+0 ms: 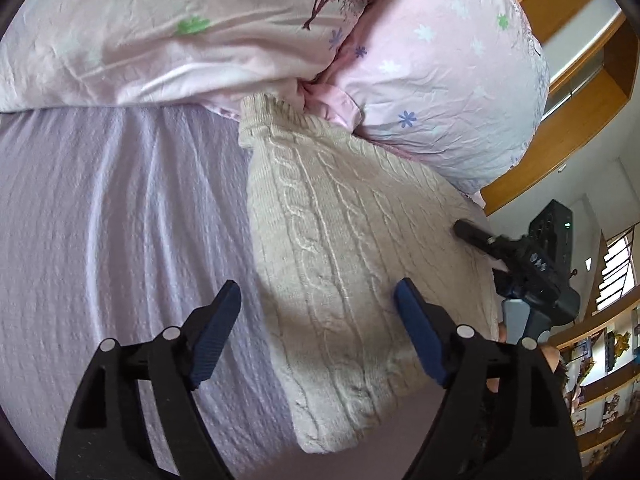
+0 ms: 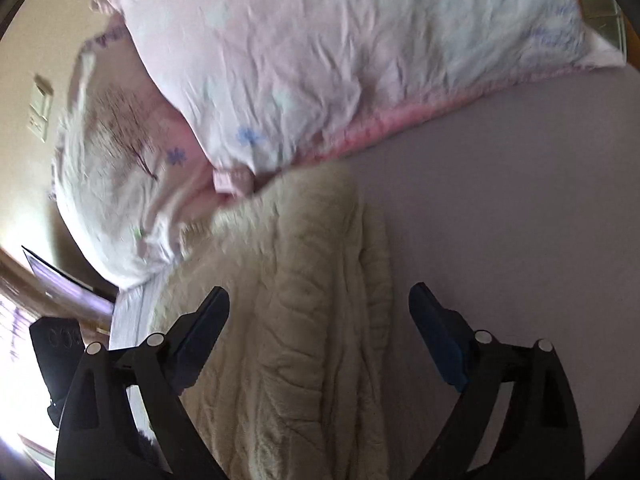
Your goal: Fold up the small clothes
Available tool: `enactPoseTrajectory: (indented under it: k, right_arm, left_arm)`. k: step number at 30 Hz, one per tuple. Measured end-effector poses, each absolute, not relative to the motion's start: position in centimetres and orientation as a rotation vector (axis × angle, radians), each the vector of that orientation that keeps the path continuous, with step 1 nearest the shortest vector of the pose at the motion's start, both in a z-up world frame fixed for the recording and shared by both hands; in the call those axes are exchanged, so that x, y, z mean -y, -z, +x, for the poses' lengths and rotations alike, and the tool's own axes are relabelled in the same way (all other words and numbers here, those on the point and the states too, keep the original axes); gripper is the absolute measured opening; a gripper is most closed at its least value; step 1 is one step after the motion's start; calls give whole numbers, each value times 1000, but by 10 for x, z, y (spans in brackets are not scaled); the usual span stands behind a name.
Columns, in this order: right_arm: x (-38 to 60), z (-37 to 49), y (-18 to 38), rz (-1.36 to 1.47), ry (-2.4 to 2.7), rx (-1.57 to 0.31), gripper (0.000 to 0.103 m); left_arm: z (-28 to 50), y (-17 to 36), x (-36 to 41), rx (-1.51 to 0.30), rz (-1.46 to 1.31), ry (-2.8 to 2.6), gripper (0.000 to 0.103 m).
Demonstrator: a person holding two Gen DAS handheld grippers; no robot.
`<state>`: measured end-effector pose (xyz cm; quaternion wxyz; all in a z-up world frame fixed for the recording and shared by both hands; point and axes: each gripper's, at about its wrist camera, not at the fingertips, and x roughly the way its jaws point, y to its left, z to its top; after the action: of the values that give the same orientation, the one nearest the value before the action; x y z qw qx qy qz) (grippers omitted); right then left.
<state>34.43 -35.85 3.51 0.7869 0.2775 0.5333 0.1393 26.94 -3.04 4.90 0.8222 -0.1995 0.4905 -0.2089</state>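
Note:
A cream cable-knit sweater lies folded into a long strip on the lilac bed sheet, its ribbed end against the pillows. My left gripper is open and empty, hovering over the sweater's near part. My right gripper shows at the sweater's right edge in the left wrist view. In the right wrist view, which is blurred, the right gripper is open and empty above the sweater.
Two pink flowered pillows lie at the head of the bed, touching the sweater's far end; one also shows in the right wrist view. A wooden headboard and shelves are at the right. The bed sheet extends right.

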Motion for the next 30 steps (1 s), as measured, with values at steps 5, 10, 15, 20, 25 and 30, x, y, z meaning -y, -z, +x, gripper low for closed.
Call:
enactPoseTrajectory:
  k: [5, 10, 15, 20, 25, 30]
  right_arm:
    - [359, 338, -32, 699, -415, -1123, 42]
    - [355, 332, -42, 784, -541, -1030, 32]
    - [297, 332, -41, 684, -704, -1083, 33]
    - [301, 319, -75, 553, -521, -1015, 56]
    - [293, 259, -138, 533, -659, -887, 70]
    - [275, 239, -111, 449, -534, -1070, 59]
  left_arm:
    - [275, -33, 29, -1085, -549, 510, 62]
    - [268, -42, 8, -1047, -581, 568, 37]
    - [231, -73, -40, -914, -446, 497, 38]
    - [203, -81, -69, -852, -293, 316, 38]
    - [164, -113, -56, -725, -239, 445, 59]
    - [156, -111, -28, -727, -211, 554, 62]
